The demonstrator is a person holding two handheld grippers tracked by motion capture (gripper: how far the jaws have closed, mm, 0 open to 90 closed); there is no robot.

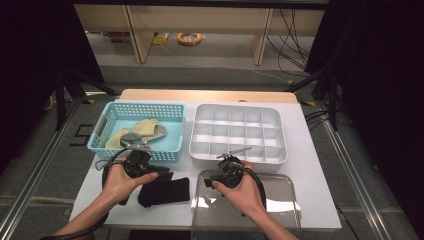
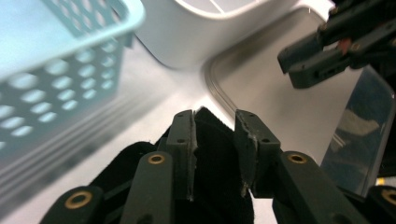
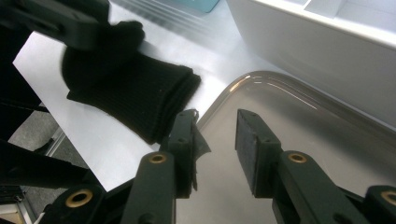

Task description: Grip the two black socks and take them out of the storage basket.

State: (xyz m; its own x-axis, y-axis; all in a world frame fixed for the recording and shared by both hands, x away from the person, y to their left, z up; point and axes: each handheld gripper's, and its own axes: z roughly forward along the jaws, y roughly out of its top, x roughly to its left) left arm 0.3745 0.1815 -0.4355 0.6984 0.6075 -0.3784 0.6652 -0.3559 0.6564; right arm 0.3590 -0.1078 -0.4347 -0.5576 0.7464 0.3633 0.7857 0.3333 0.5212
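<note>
White tabletop: your left gripper [image 2: 214, 140] straddles the black sock [image 1: 164, 191] at seven o'clock, jaws apart, unpinched; right gripper [image 3: 215, 140] gapes empty, waiting.

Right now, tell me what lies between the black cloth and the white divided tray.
Nothing: in the high view, bare white table separates the black cloth from the white divided tray.

1. From my seat, the basket [image 2: 56, 65] in the left gripper view is motion-blurred and cut off by the top and left edges.
2. Beside the basket, the black cloth [image 2: 212, 154] runs under the jaws and off the bottom edge.
3. In the basket, the yellowish items [image 1: 135, 131] are too small to identify.
4. The clear lid [image 1: 280, 200] leaves the high view's bottom edge.
</note>
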